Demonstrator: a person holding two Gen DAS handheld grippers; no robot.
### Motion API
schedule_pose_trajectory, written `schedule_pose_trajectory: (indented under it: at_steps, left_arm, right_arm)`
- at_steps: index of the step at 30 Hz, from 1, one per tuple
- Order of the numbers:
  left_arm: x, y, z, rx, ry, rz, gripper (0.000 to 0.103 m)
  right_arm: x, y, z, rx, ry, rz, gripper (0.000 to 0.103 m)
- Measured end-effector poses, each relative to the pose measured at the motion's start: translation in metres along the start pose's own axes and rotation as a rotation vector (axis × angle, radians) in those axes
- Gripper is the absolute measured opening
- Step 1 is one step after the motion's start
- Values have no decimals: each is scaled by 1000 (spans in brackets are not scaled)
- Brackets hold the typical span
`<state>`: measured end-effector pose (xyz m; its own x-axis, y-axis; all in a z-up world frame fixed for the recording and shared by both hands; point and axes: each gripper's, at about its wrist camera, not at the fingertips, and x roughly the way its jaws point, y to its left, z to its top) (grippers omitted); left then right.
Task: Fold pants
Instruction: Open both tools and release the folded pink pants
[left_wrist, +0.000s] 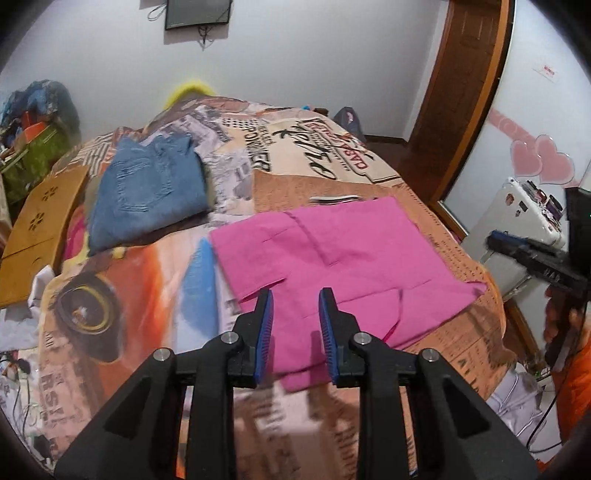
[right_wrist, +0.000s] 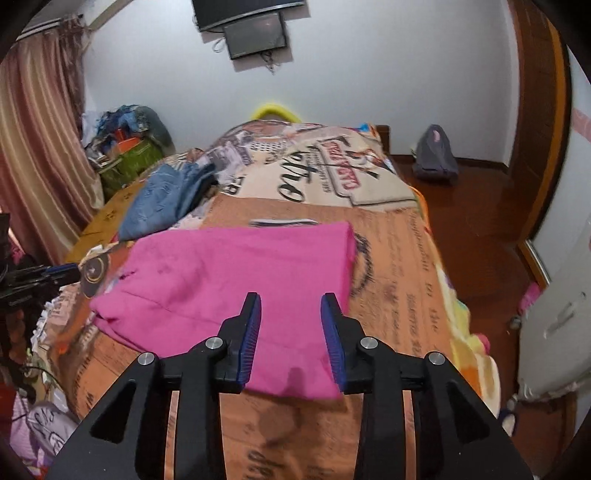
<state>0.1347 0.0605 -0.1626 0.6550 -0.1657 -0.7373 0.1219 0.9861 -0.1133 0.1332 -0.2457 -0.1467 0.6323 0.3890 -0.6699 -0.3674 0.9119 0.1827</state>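
Pink pants lie folded into a flat rectangle on the printed bedspread. They also show in the right wrist view. My left gripper is open and empty, hovering above the near edge of the pink pants. My right gripper is open and empty, above the pants' near edge. The right gripper also shows at the right edge of the left wrist view, off the side of the bed.
Folded blue jeans lie at the bed's back left, also in the right wrist view. A tan wooden panel leans at the bed's left. A green bag stands by the curtain. A grey bag sits on the wooden floor.
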Motion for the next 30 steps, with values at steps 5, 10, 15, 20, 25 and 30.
schedule_pose_trajectory:
  at_steps: [5, 10, 15, 20, 25, 30]
  left_arm:
    - [33, -14, -14, -6, 73, -11, 26]
    - [46, -13, -29, 2, 96, 32, 39]
    - [33, 0, -6, 17, 55, 88, 42]
    - [29, 25, 29, 0, -5, 142, 46]
    - [49, 49, 59, -19, 7, 153, 46]
    - [79, 64, 71, -40, 38, 128, 46]
  right_arm:
    - [44, 13, -15, -5, 109, 56, 30]
    - [75, 3, -47, 33, 230, 79, 32]
    - [66, -14, -43, 48, 227, 32, 36]
    - [60, -32, -18, 33, 177, -33, 36]
    - [67, -48, 10, 47, 137, -53, 36]
    - [87, -55, 37, 42, 126, -65, 37]
